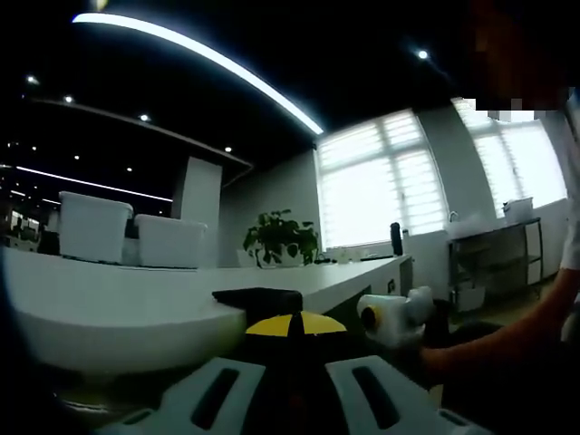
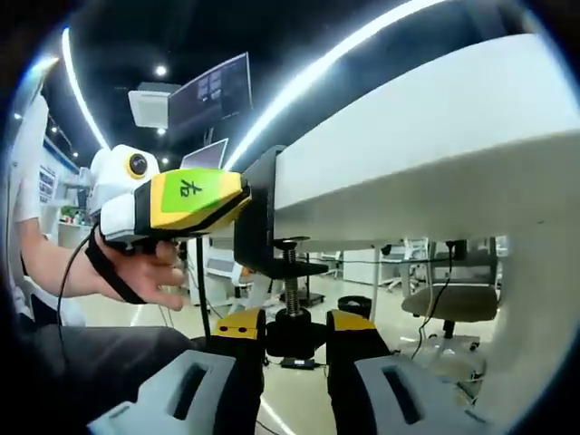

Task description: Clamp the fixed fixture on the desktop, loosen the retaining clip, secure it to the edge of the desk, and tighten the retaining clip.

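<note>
My right tongs [image 2: 295,333] grip the black round screw knob [image 2: 295,332] of the black metal clamp fixture [image 2: 258,213] hooked over the white counter [image 2: 435,145] edge; my left tongs [image 1: 288,337] pinch that fixture's top [image 1: 256,299].

Left gripper view: set low at the bench [image 1: 109,308] edge, looking along the white top toward bright windows [image 1: 381,181] and a potted plant [image 1: 281,237] far off — the black fixture [image 1: 258,299] sits close in front of the lens.

Right gripper view: placed below the bench [image 2: 435,154], tilted upward at its underside and the ceiling lights, very near the fixture's screw knob [image 2: 294,333] between its own tongs [image 2: 294,340].

Shared between the two: the bench edge, the fixture [image 2: 258,213] clamped there — and the left gripper [image 2: 172,204], entering from the left.
</note>
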A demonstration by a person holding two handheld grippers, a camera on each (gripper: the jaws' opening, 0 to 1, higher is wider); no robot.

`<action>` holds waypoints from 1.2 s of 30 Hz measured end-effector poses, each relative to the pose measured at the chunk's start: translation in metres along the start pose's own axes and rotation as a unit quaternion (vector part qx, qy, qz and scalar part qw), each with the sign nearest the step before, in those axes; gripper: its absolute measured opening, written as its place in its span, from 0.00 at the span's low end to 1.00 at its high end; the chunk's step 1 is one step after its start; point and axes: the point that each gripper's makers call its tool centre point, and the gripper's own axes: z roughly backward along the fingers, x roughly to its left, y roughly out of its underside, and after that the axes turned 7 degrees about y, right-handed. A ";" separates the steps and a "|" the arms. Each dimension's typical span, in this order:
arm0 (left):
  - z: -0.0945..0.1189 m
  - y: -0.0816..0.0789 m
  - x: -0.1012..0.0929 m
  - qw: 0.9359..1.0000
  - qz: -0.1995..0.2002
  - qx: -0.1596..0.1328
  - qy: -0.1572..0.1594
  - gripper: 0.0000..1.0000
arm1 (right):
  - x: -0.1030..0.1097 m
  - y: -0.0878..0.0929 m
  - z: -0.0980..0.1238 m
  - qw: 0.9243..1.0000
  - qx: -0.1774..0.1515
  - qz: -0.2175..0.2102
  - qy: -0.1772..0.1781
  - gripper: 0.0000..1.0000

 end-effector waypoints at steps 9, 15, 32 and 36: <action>-0.001 0.001 0.001 1.000 -0.001 0.010 0.002 0.03 | -0.021 0.004 0.019 0.991 -0.018 -0.042 0.122 0.47; -0.001 -0.001 0.001 1.000 0.011 0.004 0.005 0.03 | -0.003 -0.002 0.017 0.984 -0.016 0.028 0.174 0.47; 0.001 -0.005 0.001 1.000 -0.014 0.012 0.003 0.03 | 0.000 0.002 0.012 0.972 -0.029 0.009 0.234 0.28; 0.001 -0.006 0.002 1.000 -0.012 0.008 0.002 0.03 | -0.008 0.002 0.014 0.974 -0.023 0.007 0.227 0.24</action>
